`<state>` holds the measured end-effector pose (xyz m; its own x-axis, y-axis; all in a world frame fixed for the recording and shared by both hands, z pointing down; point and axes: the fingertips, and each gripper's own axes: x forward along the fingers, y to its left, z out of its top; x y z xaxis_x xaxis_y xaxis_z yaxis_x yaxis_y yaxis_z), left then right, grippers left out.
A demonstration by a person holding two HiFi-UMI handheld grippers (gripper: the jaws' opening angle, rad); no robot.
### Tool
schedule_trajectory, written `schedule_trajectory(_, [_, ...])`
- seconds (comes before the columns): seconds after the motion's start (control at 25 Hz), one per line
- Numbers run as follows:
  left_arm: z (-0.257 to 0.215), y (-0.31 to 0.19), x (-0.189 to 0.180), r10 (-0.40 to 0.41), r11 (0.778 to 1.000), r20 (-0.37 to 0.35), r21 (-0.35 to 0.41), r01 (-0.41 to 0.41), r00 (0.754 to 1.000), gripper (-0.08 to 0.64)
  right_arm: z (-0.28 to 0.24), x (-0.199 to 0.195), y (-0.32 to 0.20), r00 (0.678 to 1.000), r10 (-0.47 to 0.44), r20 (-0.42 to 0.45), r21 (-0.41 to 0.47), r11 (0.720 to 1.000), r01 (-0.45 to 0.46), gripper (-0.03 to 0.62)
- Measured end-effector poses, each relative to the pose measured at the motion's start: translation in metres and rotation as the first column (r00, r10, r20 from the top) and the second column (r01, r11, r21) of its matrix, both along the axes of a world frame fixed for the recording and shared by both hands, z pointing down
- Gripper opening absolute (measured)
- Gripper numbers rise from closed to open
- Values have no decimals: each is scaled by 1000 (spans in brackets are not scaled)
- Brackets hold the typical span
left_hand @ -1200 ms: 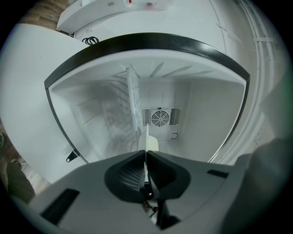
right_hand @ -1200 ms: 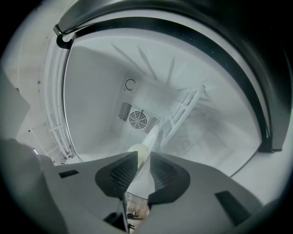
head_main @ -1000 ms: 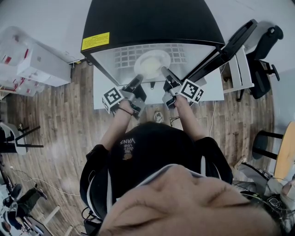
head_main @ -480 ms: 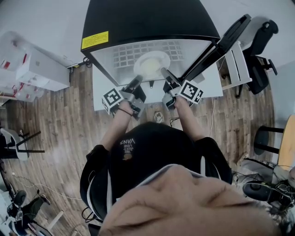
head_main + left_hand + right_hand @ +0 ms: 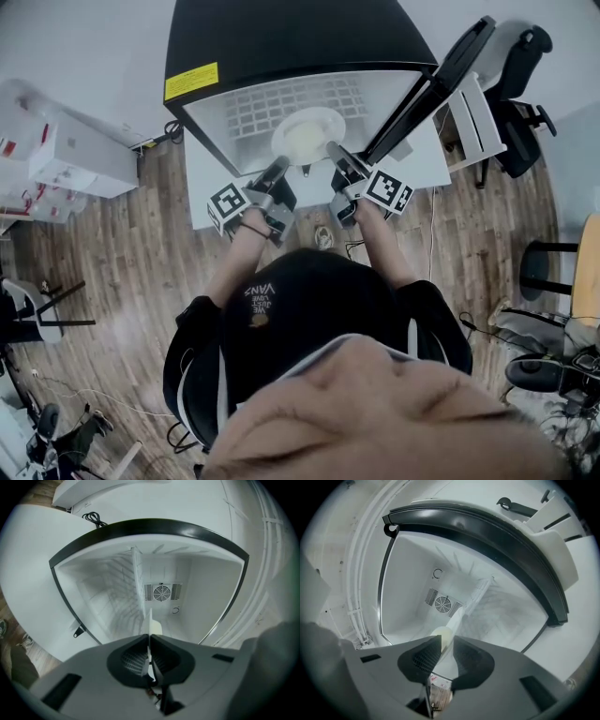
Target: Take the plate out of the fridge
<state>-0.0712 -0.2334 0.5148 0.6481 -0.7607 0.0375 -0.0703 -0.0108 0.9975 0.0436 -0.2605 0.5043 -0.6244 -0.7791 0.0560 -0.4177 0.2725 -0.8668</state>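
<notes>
A black fridge (image 5: 300,37) stands on a white table (image 5: 202,187), its door (image 5: 441,80) swung open to the right. Inside, a cream plate (image 5: 307,131) lies on the wire shelf (image 5: 253,108), near the front edge. The left tool (image 5: 279,167) is clamped tight on the plate's near-left rim, seen edge-on between its jaws. The right tool (image 5: 336,155) grips the near-right rim, its jaws standing wider around it.
</notes>
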Motion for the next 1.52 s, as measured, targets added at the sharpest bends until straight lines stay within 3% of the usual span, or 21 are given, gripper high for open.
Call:
schedule_trajectory(0.96, [5, 28, -4, 118, 993, 19, 19, -118, 993, 31, 8, -3, 42, 996, 82, -29, 4, 997, -82, 87])
schedule_trajectory(1.52, [8, 43, -7, 144, 989, 24, 31, -145, 989, 31, 12, -6, 61, 994, 96, -50, 13, 995, -96, 87])
